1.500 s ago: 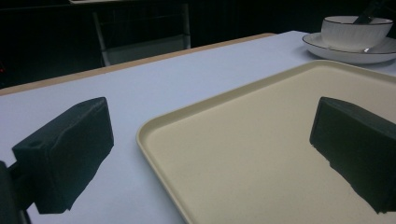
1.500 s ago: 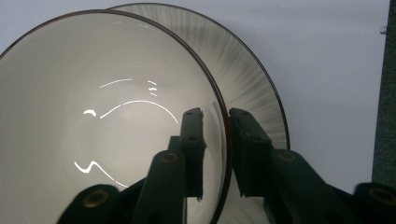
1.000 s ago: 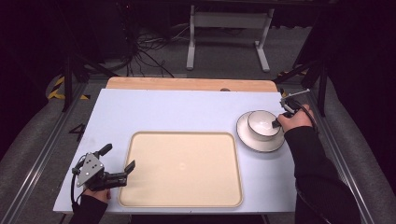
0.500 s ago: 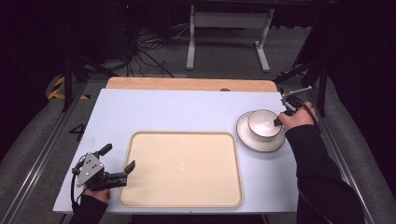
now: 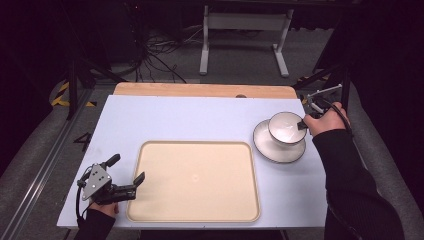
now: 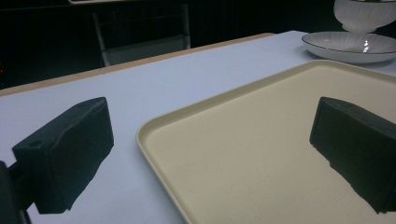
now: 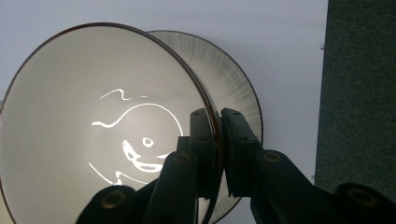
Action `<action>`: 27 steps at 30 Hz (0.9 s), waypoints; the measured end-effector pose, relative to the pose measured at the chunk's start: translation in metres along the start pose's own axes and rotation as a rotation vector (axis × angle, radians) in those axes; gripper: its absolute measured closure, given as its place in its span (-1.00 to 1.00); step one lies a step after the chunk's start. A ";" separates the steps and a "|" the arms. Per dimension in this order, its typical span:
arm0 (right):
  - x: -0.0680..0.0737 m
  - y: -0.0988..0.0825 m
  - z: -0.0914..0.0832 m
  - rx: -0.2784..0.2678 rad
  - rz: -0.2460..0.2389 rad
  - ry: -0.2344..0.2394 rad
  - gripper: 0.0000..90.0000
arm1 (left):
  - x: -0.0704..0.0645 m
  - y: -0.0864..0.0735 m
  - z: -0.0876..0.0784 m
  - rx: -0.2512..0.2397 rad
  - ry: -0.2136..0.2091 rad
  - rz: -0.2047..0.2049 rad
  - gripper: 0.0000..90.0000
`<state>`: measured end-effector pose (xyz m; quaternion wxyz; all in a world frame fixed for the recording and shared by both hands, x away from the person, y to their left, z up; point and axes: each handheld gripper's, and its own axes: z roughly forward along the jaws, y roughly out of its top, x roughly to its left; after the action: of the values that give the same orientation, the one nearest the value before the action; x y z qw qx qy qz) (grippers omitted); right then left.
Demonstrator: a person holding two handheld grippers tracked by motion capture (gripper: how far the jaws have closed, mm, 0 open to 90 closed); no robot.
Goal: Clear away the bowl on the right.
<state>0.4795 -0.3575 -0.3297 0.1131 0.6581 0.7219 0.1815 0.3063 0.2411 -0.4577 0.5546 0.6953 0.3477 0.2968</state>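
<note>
black ribbed sleeve (image 5: 357, 200), black gripper (image 5: 302, 124) with brass screws.

Glossy white glazed bowl (image 5: 286, 127) and saucer (image 5: 278, 145) at 3 o'clock; matt beige plastic tray (image 5: 194, 181); smooth matt pale bench (image 5: 165, 120) with a wooden far edge.

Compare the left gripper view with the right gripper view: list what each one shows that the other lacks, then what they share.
Left gripper view alone: the tray, the table's wooden far edge, and the left hand-held gripper with its jaws wide apart and nothing between them.

Right gripper view alone: the bowl's glossy inside, with the right hand-held gripper pinching its rim, one jaw inside and one outside, and grey carpet beside the table.

Shared: the bowl, lifted clear of the saucer, and the white tabletop.
</note>
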 end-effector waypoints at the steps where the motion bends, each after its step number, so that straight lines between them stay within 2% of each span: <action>1: 0.001 0.000 -0.003 0.003 0.000 -0.001 0.86 | 0.000 0.000 0.000 0.000 -0.001 0.000 -1.00; 13: 0.008 0.002 -0.024 -0.003 -0.006 0.015 0.85 | 0.000 0.000 0.000 -0.002 0.000 -0.001 -1.00; 16: 0.011 0.004 -0.031 -0.005 0.001 0.034 0.85 | 0.000 0.000 0.000 0.000 0.000 0.001 -1.00; 27: 0.027 0.003 -0.040 -0.004 -0.045 0.058 0.85 | 0.000 0.000 0.000 -0.001 0.001 -0.002 -1.00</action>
<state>0.4635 -0.3349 -0.2899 0.0976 0.6359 0.7391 0.1995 0.3065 0.2409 -0.4578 0.5552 0.6945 0.3484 0.2967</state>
